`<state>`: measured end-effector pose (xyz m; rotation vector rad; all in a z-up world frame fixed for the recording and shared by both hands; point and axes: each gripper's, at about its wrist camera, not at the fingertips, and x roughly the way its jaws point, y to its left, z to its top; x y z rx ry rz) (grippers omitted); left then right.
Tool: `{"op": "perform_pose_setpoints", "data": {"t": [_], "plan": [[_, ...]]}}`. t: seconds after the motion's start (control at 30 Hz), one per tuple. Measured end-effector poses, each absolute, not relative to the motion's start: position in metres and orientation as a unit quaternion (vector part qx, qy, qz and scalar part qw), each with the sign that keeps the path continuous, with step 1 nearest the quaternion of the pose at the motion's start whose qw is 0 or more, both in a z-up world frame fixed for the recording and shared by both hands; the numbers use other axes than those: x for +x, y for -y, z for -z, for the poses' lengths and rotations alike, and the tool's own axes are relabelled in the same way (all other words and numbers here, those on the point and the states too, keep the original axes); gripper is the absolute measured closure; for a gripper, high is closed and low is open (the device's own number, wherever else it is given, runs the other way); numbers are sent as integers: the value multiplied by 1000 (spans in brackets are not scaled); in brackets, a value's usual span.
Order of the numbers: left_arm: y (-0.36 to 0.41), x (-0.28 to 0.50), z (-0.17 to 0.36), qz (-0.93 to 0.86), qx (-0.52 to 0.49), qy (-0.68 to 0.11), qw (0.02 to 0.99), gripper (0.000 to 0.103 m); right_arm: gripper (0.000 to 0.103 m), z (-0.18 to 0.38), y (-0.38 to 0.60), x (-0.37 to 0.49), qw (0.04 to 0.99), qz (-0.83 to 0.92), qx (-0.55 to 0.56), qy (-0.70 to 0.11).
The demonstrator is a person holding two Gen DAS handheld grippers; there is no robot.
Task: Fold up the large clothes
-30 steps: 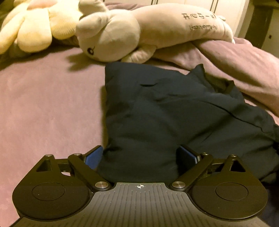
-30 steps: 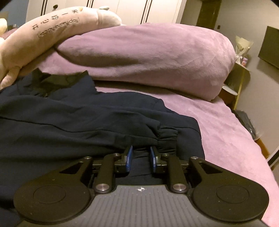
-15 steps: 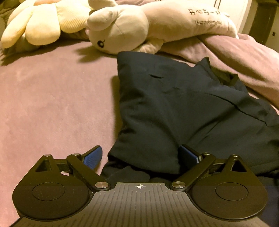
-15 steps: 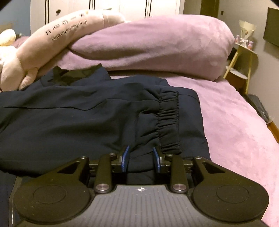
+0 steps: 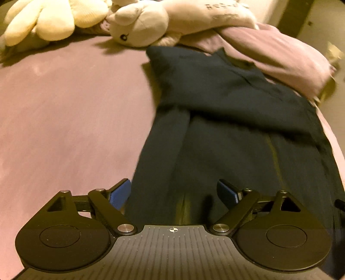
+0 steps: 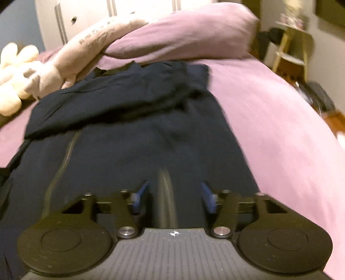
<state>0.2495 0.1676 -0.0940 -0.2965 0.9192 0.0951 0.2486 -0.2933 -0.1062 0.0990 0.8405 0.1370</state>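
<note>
Over the dark garment (image 5: 226, 133) — left claw (image 5: 174, 192) closing, right claw (image 6: 174, 196) opening, both empty.

One dark garment, two plush toys, one bed.

One navy garment (image 5: 248, 133) lies on one bed (image 5: 71, 120); at 12 o'clock, one beige plush animal (image 5: 151, 23), one yellow flower plush (image 5: 49, 19) at 10, one purple duvet (image 6: 183, 36).
</note>
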Motion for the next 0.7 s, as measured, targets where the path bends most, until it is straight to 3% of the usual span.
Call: {"op": "perform_pose_setpoints", "data": {"t": [0.23, 0.37, 0.63, 0.7], "plan": [[-199, 105, 75, -82, -146, -431, 887, 8, 33, 102, 352, 158, 908, -47, 96, -405], [-211, 66, 70, -88, -147, -427, 888, 7, 14, 95, 357, 145, 911, -50, 82, -401], [-203, 62, 105, -9, -261, -440, 859, 8, 18, 94, 393, 143, 899, -22, 139, -414], [-197, 68, 113, 0, -264, -450, 853, 10, 33, 100, 400, 146, 889, -31, 160, -428]]}}
